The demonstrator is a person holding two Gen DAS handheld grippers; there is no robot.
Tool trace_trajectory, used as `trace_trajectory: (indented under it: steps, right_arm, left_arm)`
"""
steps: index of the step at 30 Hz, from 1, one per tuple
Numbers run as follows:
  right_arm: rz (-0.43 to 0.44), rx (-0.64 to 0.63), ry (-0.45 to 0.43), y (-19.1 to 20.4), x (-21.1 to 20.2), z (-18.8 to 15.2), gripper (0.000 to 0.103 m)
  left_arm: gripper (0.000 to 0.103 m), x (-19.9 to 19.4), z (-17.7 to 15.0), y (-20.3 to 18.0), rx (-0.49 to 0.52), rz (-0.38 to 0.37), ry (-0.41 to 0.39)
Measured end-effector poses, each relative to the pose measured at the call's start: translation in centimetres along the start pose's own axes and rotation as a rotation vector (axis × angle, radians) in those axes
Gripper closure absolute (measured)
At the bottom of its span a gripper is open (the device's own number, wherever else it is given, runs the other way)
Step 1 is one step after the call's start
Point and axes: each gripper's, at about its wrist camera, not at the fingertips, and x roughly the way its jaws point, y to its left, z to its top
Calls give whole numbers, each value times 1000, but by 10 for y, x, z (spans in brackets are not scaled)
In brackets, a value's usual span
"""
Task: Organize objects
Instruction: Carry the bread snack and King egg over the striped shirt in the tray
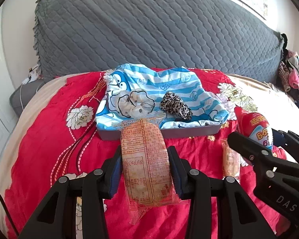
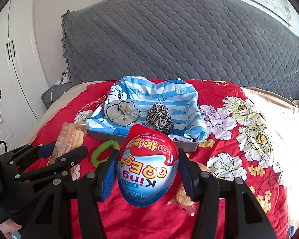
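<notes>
Meanwhile both grippers point forward and down over a bed with a red flowered quilt (image 2: 219,99), side by side. The left gripper (image 1: 146,171) has its jaws partly apart and clamped on a long snack packet (image 1: 145,163): clear crinkly wrapper printed with orange text, its far end reaching to the edge of the tray (image 1: 189,132). The right gripper (image 2: 148,171) has its jaws a little wider, pressed on both sides of a smooth, glossy plastic egg (image 2: 147,171) in red, white and blue, held pointed end away from the camera.

Just beyond both held things sits the shallow grey tray, lined with a soft blue-and-white striped cartoon cloth (image 2: 169,97). On the cloth lie a ruffled cream scrunchie (image 1: 134,103) with dark edging and a fuzzy leopard-print scrunchie (image 1: 176,105), near each other but apart. A green ring (image 2: 104,153) lies on the quilt just before the tray, and another wrapped snack (image 1: 230,159) rests between the two grippers. A grey quilted headboard cover (image 1: 149,29) rises behind
</notes>
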Motion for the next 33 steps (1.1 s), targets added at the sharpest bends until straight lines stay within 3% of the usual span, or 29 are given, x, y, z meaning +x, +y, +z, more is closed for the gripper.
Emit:
trace_trajectory:
  steps: [33]
  right_arm:
    - [8, -14, -54, -11, 41, 46, 47]
  left_arm:
    - [58, 52, 48, 8, -17, -12, -22]
